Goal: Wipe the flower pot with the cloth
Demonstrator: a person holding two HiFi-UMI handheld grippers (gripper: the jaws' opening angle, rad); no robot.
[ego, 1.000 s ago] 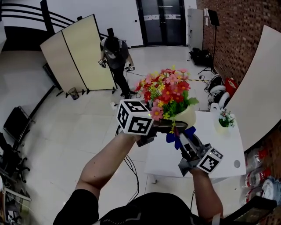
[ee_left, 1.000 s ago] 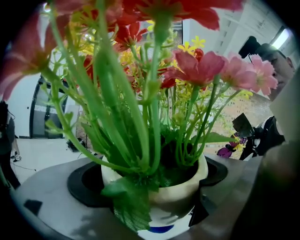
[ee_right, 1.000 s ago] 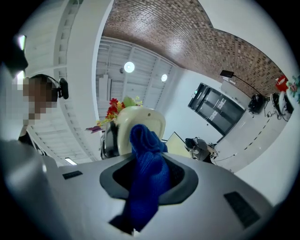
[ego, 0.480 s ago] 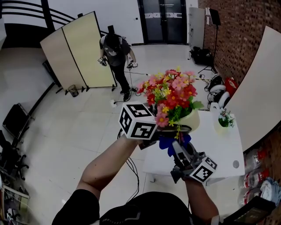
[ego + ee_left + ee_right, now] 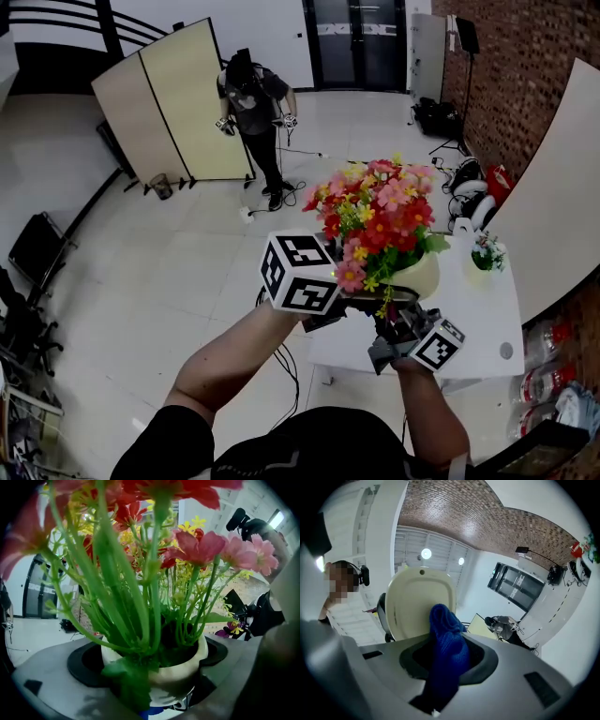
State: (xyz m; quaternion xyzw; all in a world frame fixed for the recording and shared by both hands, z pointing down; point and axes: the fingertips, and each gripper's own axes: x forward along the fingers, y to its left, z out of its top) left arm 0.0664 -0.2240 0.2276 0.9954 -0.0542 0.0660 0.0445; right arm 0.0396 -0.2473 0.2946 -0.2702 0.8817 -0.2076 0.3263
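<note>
Flowers (image 5: 375, 217) in red, pink and yellow are seen in the head view, rising from a cream flower pot (image 5: 419, 276) that is held in the air above the near edge of a white desk (image 5: 492, 314). The pot is clamped by the left gripper (image 5: 361, 298), whose marker cube faces the camera. The right gripper (image 5: 394, 325) is raised just below the pot, pointing up at its underside. A second small potted plant (image 5: 483, 255) stands on the far part of the desk. Farther off, a person (image 5: 253, 98) is seen standing on the floor beside a folding screen (image 5: 164, 103).

In the left gripper view, the left gripper (image 5: 154, 670) is closed on the flower pot (image 5: 180, 670), one jaw on each side of its cream wall, and green stems and blossoms fill the picture above it. A scrap of blue cloth (image 5: 150, 712) shows just beneath the pot.

In the right gripper view, the blue cloth (image 5: 446, 651) is pinched between the jaws of the right gripper (image 5: 445, 665), and its bunched upper end is pressed against the cream base of the flower pot (image 5: 415, 604), where a small drain hole is visible.
</note>
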